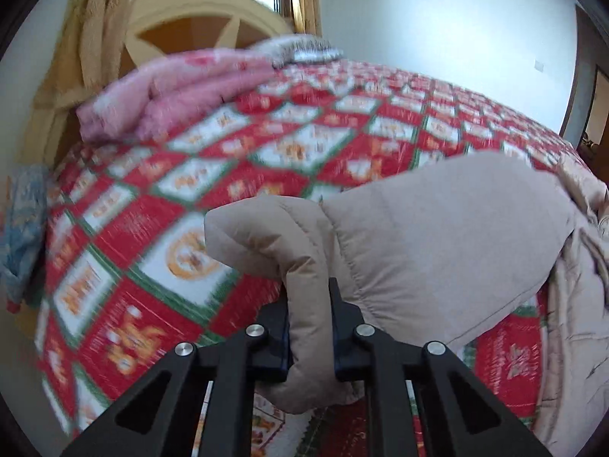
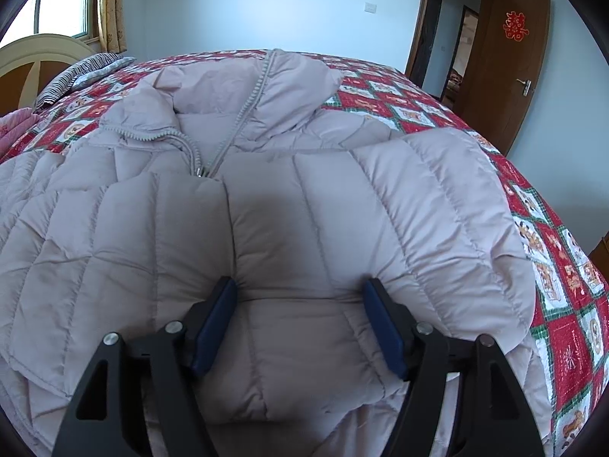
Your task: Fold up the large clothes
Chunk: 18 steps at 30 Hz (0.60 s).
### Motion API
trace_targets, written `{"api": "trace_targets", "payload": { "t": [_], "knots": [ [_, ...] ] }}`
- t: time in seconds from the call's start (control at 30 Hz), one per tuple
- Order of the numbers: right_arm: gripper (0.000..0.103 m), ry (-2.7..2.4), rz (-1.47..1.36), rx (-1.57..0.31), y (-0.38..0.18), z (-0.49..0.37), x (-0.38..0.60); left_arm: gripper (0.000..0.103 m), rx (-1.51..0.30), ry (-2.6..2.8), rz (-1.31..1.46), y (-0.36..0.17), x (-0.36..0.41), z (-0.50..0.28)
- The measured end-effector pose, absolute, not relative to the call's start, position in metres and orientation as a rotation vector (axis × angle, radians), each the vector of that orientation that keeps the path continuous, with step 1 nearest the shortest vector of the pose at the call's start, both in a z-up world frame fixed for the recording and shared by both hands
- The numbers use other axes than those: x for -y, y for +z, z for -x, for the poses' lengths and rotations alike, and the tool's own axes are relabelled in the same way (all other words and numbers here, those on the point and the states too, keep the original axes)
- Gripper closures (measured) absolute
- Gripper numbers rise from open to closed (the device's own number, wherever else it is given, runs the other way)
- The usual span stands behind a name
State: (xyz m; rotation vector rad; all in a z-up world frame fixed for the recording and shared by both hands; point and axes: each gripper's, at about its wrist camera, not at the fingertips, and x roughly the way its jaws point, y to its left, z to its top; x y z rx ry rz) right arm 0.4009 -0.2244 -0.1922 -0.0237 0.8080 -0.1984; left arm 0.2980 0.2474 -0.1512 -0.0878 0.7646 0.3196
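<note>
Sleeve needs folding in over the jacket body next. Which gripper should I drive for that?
Left. The left gripper is already shut on the sleeve, lifted off the bedspread. The right gripper stands wide, pads pressing into the jacket body, gripping nothing.

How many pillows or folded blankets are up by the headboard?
2: a pink folded blanket against the headboard, and a striped pillow beside it, farther from the window side. More may be hidden.

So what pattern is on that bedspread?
Red and white diamond patchwork with green edging on the bedspread; sharpest in the right wrist view.
</note>
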Motion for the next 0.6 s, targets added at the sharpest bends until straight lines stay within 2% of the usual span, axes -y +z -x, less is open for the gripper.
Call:
{"api": "trace_targets", "payload": {
  "t": [0.13,0.23,0.4,0.6],
  "knots": [
    [0.029,-0.170,0.040,-0.788,-0.174,-0.383,0.227,0.088,-0.635,0.305,-0.014,-0.101,-0.223,-0.290],
    [0.022,-0.151,0.053,-0.747,-0.161,-0.365,0.229,0.089,-0.562,0.270,-0.054,-0.066,-0.199,-0.290],
    [0.022,-0.142,0.070,-0.720,-0.156,-0.346,0.236,0.089,-0.479,0.139,-0.104,-0.018,-0.131,-0.305],
    [0.022,-0.178,0.037,-0.692,-0.157,-0.328,0.258,0.089,-0.427,-0.020,-0.231,-0.011,-0.025,-0.323]
  ]
}}
